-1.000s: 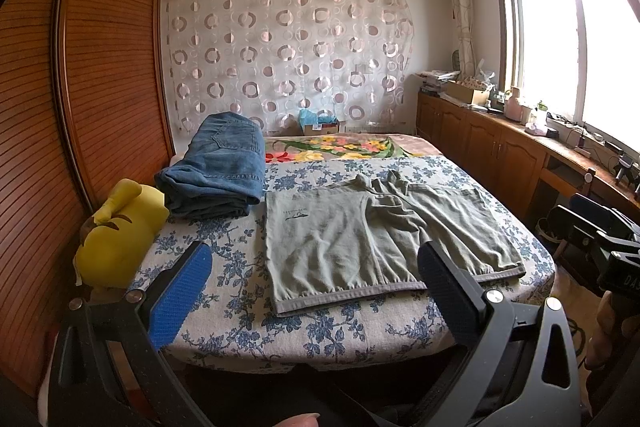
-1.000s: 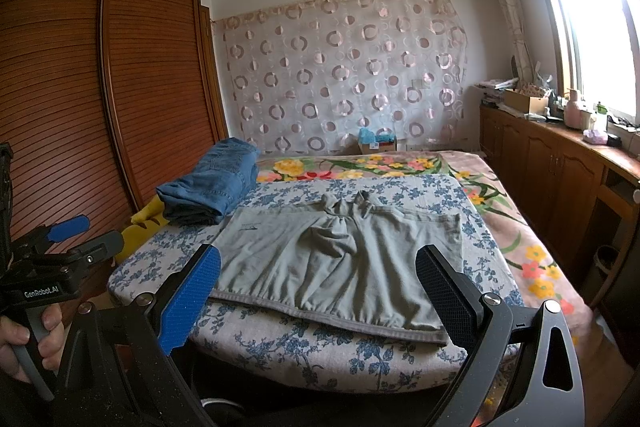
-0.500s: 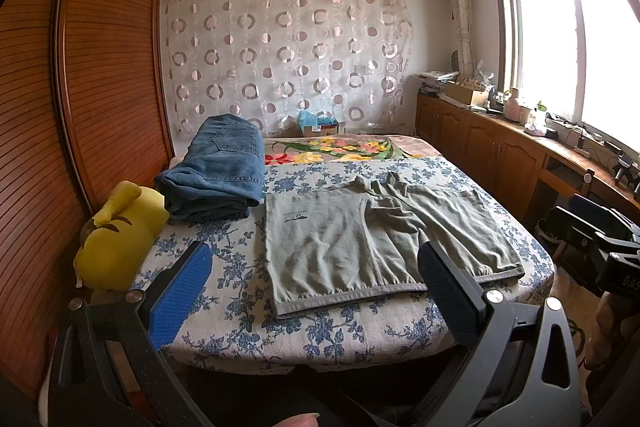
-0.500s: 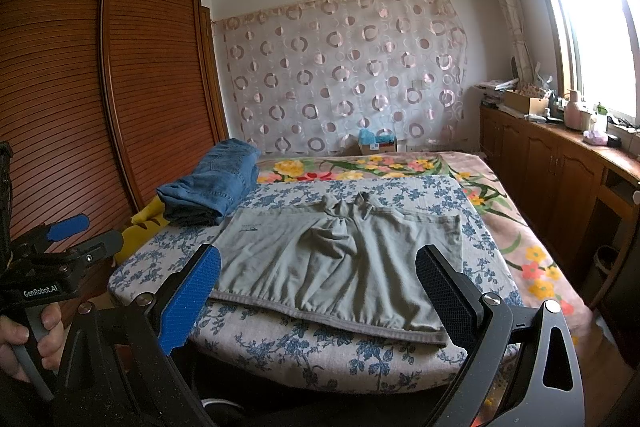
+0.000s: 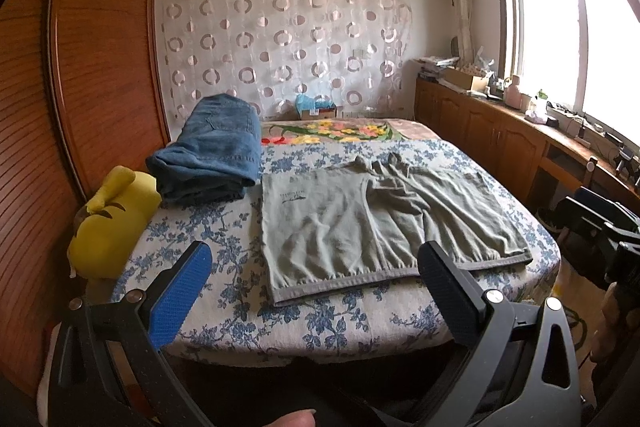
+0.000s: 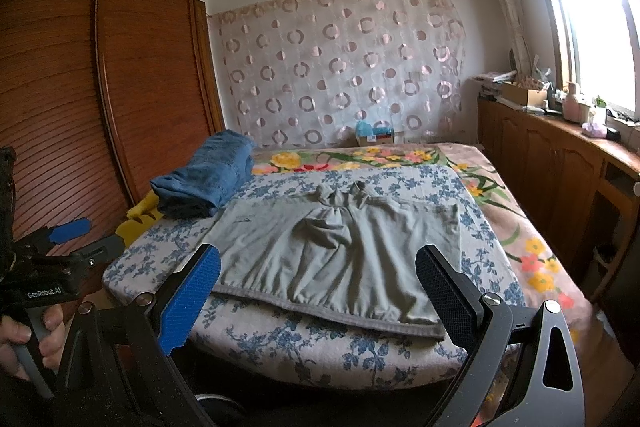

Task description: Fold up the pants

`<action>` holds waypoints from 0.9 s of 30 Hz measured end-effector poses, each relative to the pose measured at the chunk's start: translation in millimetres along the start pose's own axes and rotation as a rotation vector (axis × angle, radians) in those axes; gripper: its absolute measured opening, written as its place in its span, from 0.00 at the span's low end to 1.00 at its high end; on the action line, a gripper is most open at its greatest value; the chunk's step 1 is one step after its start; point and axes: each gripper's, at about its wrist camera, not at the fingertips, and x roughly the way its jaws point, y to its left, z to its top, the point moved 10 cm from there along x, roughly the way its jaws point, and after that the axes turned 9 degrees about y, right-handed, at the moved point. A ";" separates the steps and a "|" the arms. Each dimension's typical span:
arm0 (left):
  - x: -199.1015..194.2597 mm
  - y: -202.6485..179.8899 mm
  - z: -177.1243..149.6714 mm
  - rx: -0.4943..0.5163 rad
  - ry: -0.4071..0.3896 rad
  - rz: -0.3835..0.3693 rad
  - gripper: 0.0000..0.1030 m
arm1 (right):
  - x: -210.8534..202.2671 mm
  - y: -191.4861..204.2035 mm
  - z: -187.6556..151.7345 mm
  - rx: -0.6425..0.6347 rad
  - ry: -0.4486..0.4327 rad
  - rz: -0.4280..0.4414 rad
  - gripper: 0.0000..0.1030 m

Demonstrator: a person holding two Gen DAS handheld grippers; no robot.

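Grey-green pants [image 5: 372,223] lie spread flat on the blue-flowered bedspread [image 5: 224,267], waistband toward me at the near edge. They also show in the right wrist view [image 6: 332,259]. My left gripper [image 5: 312,279] is open and empty, held short of the bed's near edge, in front of the waistband. My right gripper [image 6: 318,285] is open and empty, also short of the near edge, facing the waistband. The left gripper shows at the left of the right wrist view [image 6: 76,239].
A folded stack of blue jeans [image 5: 212,155] lies on the bed at the back left. A yellow plush toy [image 5: 112,219] sits at the bed's left edge by the wooden wardrobe [image 5: 80,87]. Wooden cabinets [image 5: 500,139] line the right wall under the window.
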 end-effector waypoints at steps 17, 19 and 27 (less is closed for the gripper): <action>41.3 17.6 -19.2 0.001 0.087 -0.018 1.00 | 10.7 -24.7 -6.6 -0.003 0.049 -0.049 0.96; 46.0 19.8 -20.4 0.001 0.094 -0.027 1.00 | 12.8 -28.7 -6.8 -0.009 0.056 -0.060 0.96; 65.9 32.8 -22.8 0.000 0.122 -0.039 1.00 | 22.4 -38.9 -13.2 -0.021 0.111 -0.086 0.95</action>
